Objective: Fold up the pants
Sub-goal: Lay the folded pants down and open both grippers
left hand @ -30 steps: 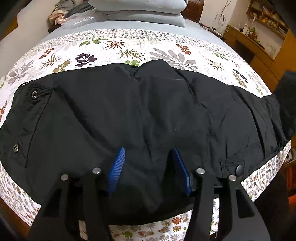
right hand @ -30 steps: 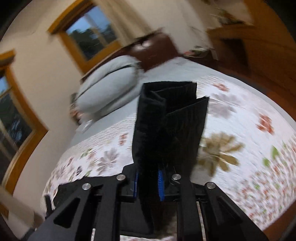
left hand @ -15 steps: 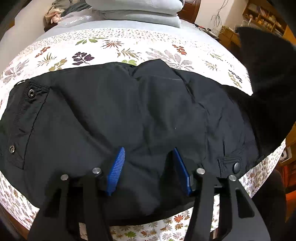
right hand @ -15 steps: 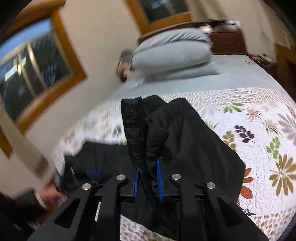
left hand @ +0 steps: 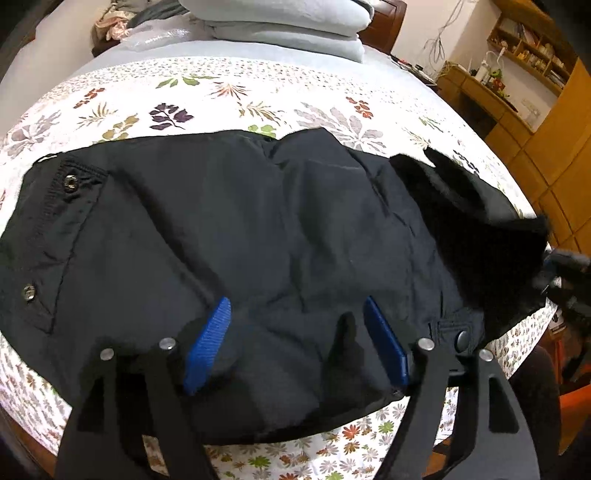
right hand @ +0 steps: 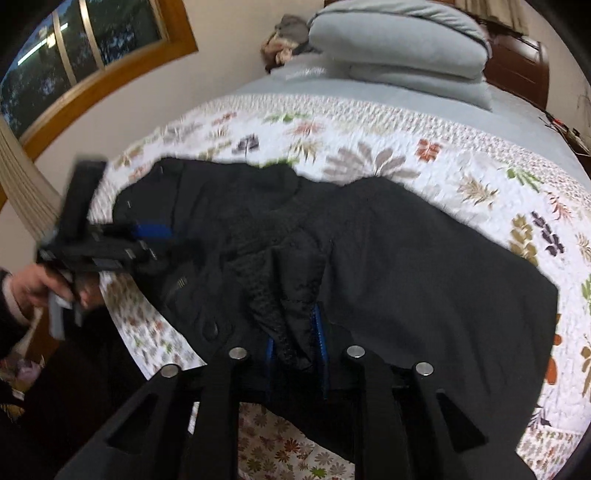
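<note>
Black pants (left hand: 277, 229) lie crosswise on the floral bedspread (left hand: 221, 96), snap buttons showing at both ends. My left gripper (left hand: 296, 303) rests on their near edge. Its jaws are opening, and the blue pads stand apart with loose cloth between them, not pinched. At the right a folded-over end (left hand: 472, 229) lies on the pants, and my blurred right gripper (left hand: 565, 273) is at that edge. In the right wrist view my right gripper (right hand: 293, 325) has a bunched fold of the pants (right hand: 424, 258) between its pads, its jaws opening slightly. A hand (right hand: 33, 288) holds the left gripper (right hand: 147, 236).
Stacked grey bedding (left hand: 288, 26) sits at the head of the bed. Wooden shelves and a desk (left hand: 498, 85) stand at the right. A wood-framed window (right hand: 92, 44) is on the far wall. The bed's near edge runs just under both grippers.
The right gripper swung down and across, carrying the pant end from the air onto the pants. The left pads spread wider apart. The left hand stayed put.
</note>
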`<state>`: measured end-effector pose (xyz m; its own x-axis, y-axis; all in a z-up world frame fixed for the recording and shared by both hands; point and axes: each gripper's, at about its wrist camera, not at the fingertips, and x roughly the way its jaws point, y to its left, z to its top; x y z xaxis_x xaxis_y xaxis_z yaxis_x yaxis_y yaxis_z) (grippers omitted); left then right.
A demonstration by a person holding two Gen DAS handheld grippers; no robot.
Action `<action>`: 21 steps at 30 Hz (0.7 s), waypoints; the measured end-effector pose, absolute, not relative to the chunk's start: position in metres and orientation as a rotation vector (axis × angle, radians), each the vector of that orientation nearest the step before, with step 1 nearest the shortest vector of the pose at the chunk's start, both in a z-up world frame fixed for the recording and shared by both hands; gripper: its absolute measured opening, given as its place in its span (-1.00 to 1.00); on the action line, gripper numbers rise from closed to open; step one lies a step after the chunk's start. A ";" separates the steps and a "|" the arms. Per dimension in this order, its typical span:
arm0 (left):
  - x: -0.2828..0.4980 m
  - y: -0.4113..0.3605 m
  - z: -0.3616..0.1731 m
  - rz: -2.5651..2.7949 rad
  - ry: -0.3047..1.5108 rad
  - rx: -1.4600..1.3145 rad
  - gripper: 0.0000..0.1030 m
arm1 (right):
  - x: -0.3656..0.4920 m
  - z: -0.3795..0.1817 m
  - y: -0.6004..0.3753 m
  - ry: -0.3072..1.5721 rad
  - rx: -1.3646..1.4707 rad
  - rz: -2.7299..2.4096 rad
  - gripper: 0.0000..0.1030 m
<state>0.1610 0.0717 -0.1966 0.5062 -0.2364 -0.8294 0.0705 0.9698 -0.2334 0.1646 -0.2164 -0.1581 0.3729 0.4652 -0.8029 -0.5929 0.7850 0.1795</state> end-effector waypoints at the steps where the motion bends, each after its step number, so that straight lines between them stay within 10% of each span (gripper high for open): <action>1: 0.160 0.076 -0.192 -0.181 1.021 -0.191 0.51 | 0.163 -0.163 -0.215 0.982 -0.158 0.680 -0.46; 8: 0.138 0.142 -0.156 -0.024 0.952 -0.315 0.65 | 0.148 -0.158 -0.212 1.005 -0.123 0.760 0.37; 21: 0.077 0.279 -0.184 0.268 0.835 -0.859 0.82 | 0.126 -0.122 -0.194 0.903 -0.132 0.837 0.38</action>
